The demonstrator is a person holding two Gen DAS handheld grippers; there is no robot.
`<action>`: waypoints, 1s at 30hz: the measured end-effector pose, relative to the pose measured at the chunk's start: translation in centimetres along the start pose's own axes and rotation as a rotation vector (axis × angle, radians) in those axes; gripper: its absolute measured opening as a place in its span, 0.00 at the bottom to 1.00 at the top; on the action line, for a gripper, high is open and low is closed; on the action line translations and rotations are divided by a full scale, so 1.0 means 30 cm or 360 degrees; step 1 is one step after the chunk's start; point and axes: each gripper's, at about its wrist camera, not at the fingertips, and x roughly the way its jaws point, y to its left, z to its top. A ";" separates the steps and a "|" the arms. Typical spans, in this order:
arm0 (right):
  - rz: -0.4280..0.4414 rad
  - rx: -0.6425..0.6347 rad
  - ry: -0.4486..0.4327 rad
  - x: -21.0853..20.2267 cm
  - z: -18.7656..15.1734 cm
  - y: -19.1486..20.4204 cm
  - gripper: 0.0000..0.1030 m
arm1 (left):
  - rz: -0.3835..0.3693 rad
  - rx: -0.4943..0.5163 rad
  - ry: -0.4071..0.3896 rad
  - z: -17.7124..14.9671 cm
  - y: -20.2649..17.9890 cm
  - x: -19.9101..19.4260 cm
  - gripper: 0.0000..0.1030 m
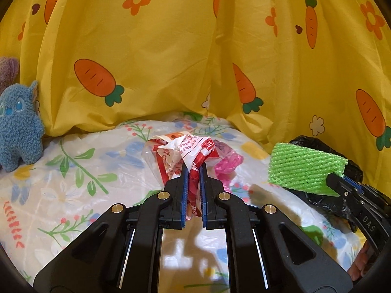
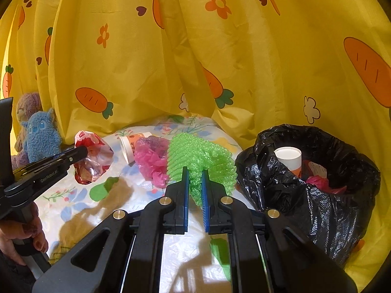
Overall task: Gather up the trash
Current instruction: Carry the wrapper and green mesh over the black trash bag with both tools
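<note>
1. L gripper [image 1: 194, 168]: clenched on a crumpled red-and-white printed plastic bag [image 1: 193, 151]; the bag is pinched between the blue pads and held clear above the floral plastic-covered counter [image 1: 73, 171].
2. R gripper [image 2: 195, 171]: clenched on a bright green foam mesh sleeve [image 2: 200, 156]; the sleeve is held up just left of the black plastic trash bag [image 2: 317, 171].
3. Trash bag: seen open at the counter's right end, w/ a white paper cup [image 2: 288, 157] and pink scraps inside.
4. Left of the trash bag, on the counter: a crumpled pink plastic bag [image 2: 151, 161] and, just behind it, a white-and-orange paper cup [image 2: 129, 146] tipped on its side.
5. Far left of the trash bag: a blue fluffy plush toy [image 1: 19, 127] is stood vs. the yellow carrot-print curtain [image 1: 171, 48], w/ a purple plush toy [image 2: 27, 107] behind it.
6. A hand [image 2: 22, 239] is seen on the L gripper's handle.
</note>
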 end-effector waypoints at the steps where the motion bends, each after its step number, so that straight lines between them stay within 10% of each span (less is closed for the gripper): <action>1: -0.0017 0.0002 -0.0017 -0.012 0.005 -0.004 0.10 | -0.0020 0.0007 -0.0003 0.004 -0.016 -0.004 0.08; 16: -0.0664 0.0072 -0.0154 -0.061 0.071 -0.266 0.10 | -0.0575 0.0175 -0.0075 0.125 -0.432 0.126 0.08; 30: -0.0869 0.0070 -0.0070 0.006 0.034 -0.398 0.11 | -0.0969 0.0213 0.0103 0.100 -0.708 0.361 0.10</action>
